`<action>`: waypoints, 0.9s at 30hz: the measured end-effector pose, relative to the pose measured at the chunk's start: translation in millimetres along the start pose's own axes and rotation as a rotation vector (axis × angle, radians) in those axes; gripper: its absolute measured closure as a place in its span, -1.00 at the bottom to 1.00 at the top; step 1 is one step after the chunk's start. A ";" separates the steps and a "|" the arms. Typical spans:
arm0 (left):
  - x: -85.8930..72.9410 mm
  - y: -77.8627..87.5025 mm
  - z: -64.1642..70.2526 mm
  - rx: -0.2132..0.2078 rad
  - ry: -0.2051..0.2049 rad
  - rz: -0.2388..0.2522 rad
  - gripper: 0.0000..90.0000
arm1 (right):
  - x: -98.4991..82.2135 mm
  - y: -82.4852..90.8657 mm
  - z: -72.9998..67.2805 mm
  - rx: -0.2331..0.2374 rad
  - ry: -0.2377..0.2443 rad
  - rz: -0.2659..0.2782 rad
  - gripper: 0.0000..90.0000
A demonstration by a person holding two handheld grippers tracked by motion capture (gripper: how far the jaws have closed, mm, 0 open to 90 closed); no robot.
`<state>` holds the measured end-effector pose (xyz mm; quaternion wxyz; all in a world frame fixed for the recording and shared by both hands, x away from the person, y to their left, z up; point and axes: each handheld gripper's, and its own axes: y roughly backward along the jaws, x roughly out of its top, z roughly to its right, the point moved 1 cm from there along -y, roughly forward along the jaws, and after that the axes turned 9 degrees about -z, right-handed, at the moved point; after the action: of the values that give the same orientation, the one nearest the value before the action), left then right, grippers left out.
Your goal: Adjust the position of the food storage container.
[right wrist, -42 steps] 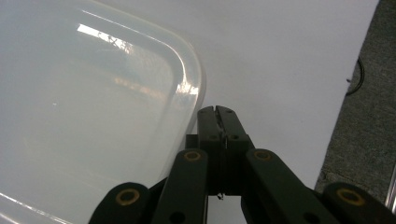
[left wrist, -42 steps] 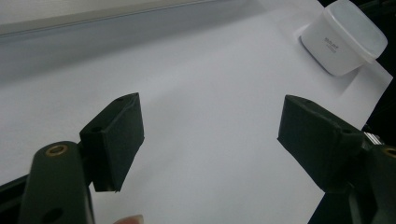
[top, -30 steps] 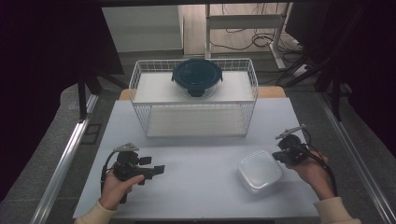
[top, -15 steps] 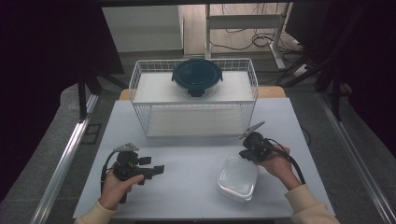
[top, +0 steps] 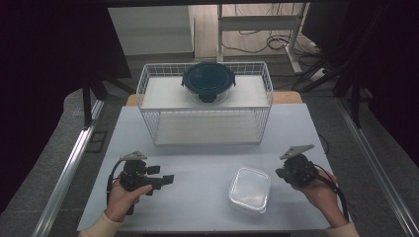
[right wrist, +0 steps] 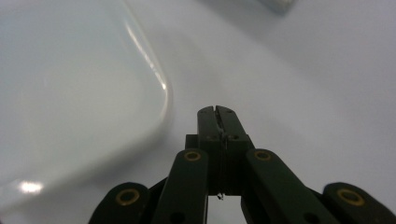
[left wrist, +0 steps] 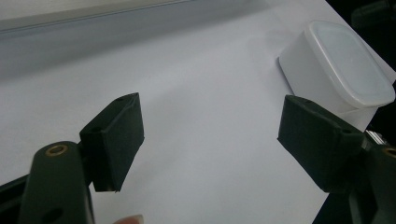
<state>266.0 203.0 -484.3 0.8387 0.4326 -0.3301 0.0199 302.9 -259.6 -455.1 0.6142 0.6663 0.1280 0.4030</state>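
The right hand-held gripper (top: 288, 174) sits clenched with nothing between its jaws, just right of the clear plastic container (top: 250, 189), which rests lid-side down near the front of the white bench (top: 207, 163). The left hand-held gripper (top: 165, 179) hangs released, jaws wide and empty, well to the left of the container and pointing toward it. The step in hand looks like taking hold of that container, so the right jaws would need to spread before they come in, then meet a side wall or rim squarely; the smooth, rounded plastic may slip under a shallow pinch, so a deeper bite seems wise. The left gripper view shows what the high view cannot: the container's (left wrist: 337, 79) frosted base and slanted wall seen from the side, between and beyond the spread pads. The right gripper view gives the pressed-together tips (right wrist: 217, 117) with the container's curved edge (right wrist: 84, 93) close beside them. Farther back from the container, the high view shows a white wire basket (top: 205, 109) with a dark round lidded bowl (top: 208, 81) on its top shelf.
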 end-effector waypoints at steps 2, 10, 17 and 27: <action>0.4 -0.6 -0.2 0.001 0.000 -0.001 -0.51 | -13.6 0.1 -2.6 -0.001 -0.009 -0.014 0.98; 0.6 -2.8 1.2 0.003 0.000 -0.007 -0.51 | -35.6 -23.9 -26.8 0.053 0.015 -0.093 0.98; 0.2 -3.0 1.1 0.003 -0.001 -0.009 -0.51 | -23.8 -30.9 -46.6 0.069 0.069 -0.080 0.98; 0.1 -5.2 0.2 0.004 0.001 -0.015 -0.51 | 0.1 -33.8 -56.0 0.080 0.110 -0.041 0.98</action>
<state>267.6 199.6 -487.8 0.8382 0.4366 -0.3264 0.0142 275.0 -212.3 -490.7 0.5874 0.6644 0.1913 0.4207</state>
